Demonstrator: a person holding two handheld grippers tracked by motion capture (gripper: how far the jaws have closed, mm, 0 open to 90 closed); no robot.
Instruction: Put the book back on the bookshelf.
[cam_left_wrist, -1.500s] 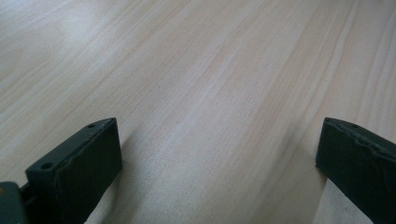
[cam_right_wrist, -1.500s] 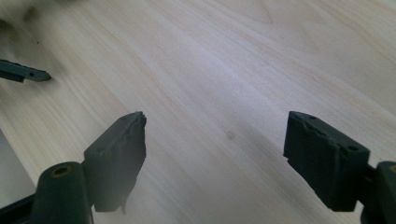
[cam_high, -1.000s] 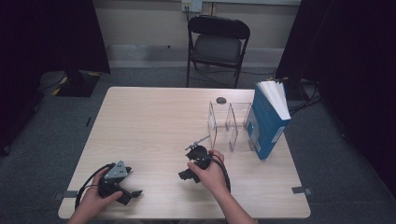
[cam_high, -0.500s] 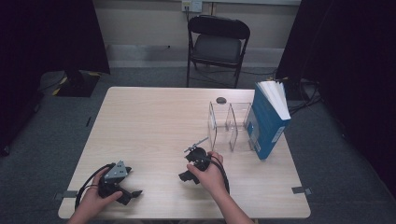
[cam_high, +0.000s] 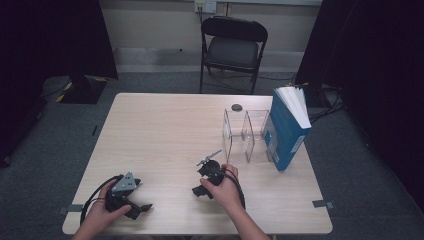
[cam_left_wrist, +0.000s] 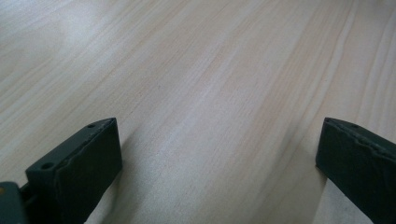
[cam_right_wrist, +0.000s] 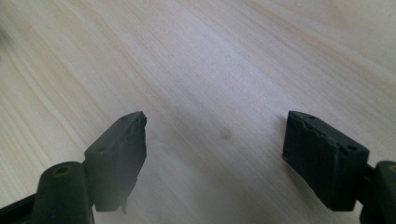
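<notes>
My left gripper (cam_high: 139, 209) rests on the light wooden table (cam_high: 165, 130) near its front left corner, held by a hand. In the left gripper view its jaws stand wide apart, the left gripper (cam_left_wrist: 219, 163) open over bare wood. My right gripper (cam_high: 199, 190) lies near the front middle of the table under the other hand. Its own view shows the right gripper (cam_right_wrist: 215, 154) open too, nothing between the black pads (cam_right_wrist: 121, 149). A blue book (cam_high: 286, 131) stands upright at the right, beside a clear acrylic holder (cam_high: 246, 134).
A small dark round object (cam_high: 236, 107) lies on the table behind the clear holder. A black folding chair (cam_high: 233, 47) stands beyond the far edge. Cables loop from both grippers near the front edge. Dark curtains hang at both sides.
</notes>
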